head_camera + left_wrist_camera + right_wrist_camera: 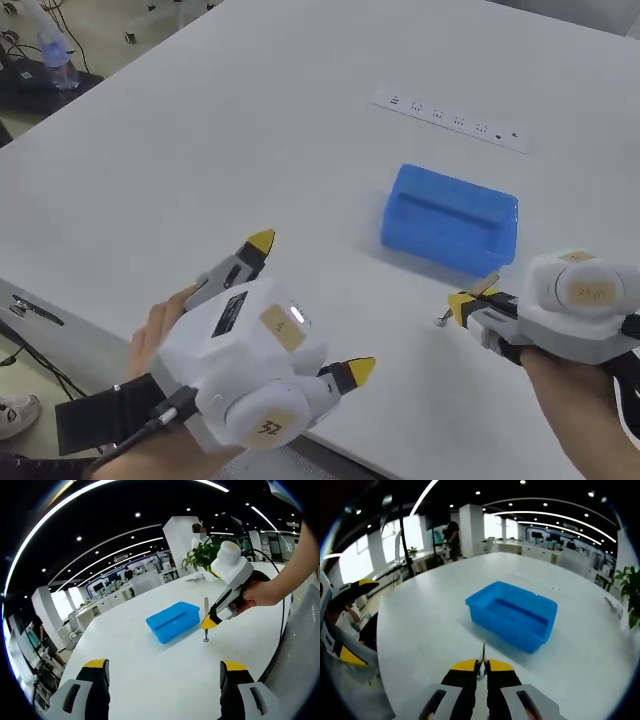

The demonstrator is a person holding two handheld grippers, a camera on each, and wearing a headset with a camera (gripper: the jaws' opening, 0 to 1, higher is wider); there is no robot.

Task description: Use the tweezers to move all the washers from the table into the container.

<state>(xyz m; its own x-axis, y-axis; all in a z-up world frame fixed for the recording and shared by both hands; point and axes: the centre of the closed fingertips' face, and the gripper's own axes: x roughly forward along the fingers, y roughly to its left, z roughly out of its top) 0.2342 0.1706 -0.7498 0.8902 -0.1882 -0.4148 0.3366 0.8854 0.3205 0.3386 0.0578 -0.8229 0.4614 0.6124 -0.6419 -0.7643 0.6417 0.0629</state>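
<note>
Yellow-tipped and pressed together, the jaws of the right gripper [480, 666] pinched the thin steel tweezers [483, 651]. The tweezers stood nearly upright, their tips down on the white table [250, 130] just beside the near wall of the blue container [450, 220]. A small dark speck [441, 320] at those tips could have been a washer, but it was too small to tell. To pick well, I judged, the tips should straddle the washer, close gently, lift straight up, and clear the container's near wall before letting go. The hand held that gripper steeply tilted, nose down toward the container. The left gripper [309, 306] hovered well apart from the container, its jaws spread wide and empty.
</note>
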